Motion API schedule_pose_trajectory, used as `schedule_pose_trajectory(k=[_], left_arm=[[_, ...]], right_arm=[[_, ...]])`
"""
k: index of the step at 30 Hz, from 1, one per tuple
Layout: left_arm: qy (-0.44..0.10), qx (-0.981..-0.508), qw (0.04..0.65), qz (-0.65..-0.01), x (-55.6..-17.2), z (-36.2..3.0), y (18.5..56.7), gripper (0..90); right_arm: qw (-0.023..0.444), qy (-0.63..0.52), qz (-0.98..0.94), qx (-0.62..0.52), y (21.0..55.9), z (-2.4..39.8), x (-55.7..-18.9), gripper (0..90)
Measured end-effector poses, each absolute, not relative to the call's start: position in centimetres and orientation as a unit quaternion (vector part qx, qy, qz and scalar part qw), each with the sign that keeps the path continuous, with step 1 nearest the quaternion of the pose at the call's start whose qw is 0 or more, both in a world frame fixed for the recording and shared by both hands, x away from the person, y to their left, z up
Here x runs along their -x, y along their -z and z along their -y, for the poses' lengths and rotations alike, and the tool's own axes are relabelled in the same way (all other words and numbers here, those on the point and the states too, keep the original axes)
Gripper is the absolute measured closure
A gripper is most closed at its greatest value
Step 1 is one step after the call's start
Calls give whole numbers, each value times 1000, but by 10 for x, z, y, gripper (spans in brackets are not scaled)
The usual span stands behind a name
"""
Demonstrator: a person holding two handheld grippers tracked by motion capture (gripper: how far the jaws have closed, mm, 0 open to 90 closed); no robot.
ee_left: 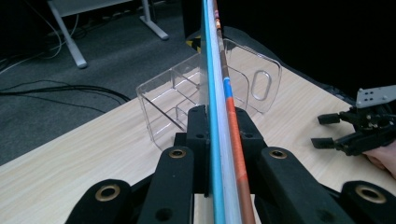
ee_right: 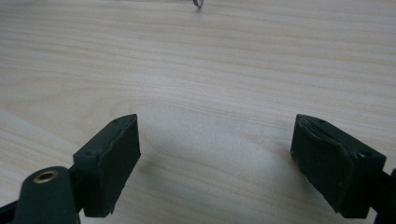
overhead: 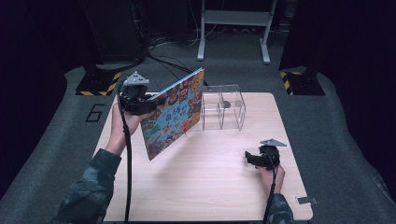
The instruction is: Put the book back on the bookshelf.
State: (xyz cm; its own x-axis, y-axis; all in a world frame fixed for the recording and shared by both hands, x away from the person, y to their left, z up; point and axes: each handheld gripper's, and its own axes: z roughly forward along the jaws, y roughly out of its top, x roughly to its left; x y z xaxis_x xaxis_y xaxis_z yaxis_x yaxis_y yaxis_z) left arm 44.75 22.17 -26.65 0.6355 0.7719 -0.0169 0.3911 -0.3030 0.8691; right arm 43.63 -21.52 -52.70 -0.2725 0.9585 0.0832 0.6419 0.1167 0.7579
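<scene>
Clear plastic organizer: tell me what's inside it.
The clear plastic organizer looks empty through its walls; only dividers show. The book, held up by the left gripper, covers its left edge, so that part stays unchecked.

i'm looking down on a light wooden table (overhead: 210, 186) with rounded corners, standing on grey carpet (overhead: 336, 130) that spreads out on every side. the room beyond is dark; i can't make out walls or windows, just black at the far edges. past the table's far end i see a pale grey metal frame (overhead: 233, 18) on two feet, and black cables (overhead: 163, 51) trailing over the floor beside it. two dark stand bases with yellow-and-black hazard stripes (overhead: 98, 84) sit left and right of the far corners. a number six (overhead: 95, 113) is marked on the carpet at left. light falls mostly on the tabletop.
</scene>
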Motion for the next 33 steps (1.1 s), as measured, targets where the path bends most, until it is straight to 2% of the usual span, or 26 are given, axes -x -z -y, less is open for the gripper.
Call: schedule_pose_trajectory(k=[17,33], left_arm=[[-245,-731,469,-431,-456,-190,279,807],[-261,-697,473,-472,-470,-177,304,806]], right_arm=[[228,-348,-718,-558,527,213,-436,151],[229,-343,-722,-555,527,212,-436,150]])
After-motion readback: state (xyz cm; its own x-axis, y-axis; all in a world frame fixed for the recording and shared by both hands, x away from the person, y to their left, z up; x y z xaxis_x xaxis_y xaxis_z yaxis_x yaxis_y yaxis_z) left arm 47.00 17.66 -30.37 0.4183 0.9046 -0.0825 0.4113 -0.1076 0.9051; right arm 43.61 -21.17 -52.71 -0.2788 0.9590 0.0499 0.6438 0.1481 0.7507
